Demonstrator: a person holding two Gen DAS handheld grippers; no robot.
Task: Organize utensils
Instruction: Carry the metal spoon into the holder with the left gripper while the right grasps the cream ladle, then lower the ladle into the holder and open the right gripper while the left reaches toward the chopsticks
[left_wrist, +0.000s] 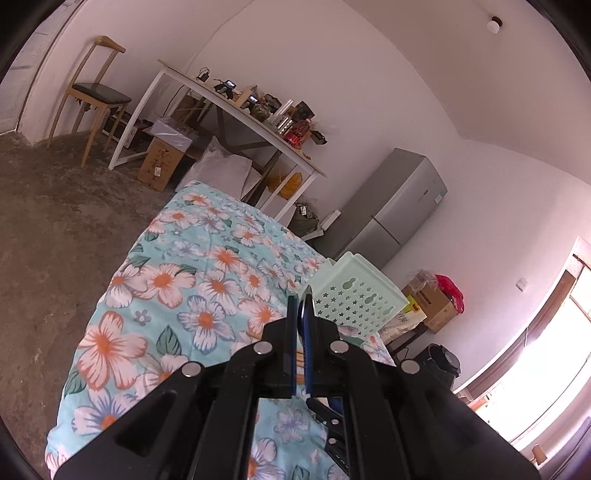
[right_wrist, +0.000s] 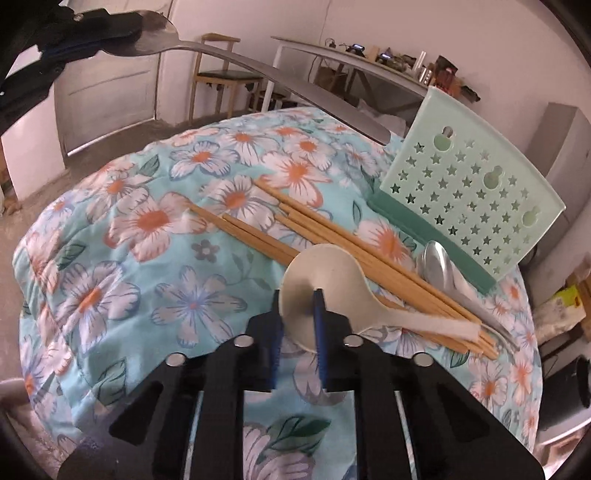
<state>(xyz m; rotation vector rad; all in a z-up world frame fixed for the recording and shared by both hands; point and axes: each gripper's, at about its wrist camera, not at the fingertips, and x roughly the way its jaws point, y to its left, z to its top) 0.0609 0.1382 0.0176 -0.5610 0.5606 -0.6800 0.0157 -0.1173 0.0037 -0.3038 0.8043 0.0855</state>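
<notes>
Fingers of the right gripper are clamped on the near rim of the white spoon's bowl: one finger outside the bowl on its left, the other inside it. Gripper tilts steeply down at the cloth. White spoon lies on the floral cloth, bowl to the left and near, handle running right toward the near ends of the chopsticks; its long axis goes roughly left-right, tipped a little toward the near right.

Left gripper points close to level, out over the far part of the table, fingers pressed together. From its own camera the held thing is hard to make out, likely just a thin edge between the pads. The right camera shows it better: at top left the left gripper pinches the bowl of a metal spoon, and the handle sticks out to the right and down, its tip ending just short of the green rack, above the cloth.

Chopsticks lie in a loose bundle on the cloth, long axis from far left to near right, passing behind the white spoon. Another metal spoon, call it the second spoon, lies beside the rack base, bowl far, handle toward the near right. Green rack stands on the right side of the table, its star-punched panel leaning.
</notes>
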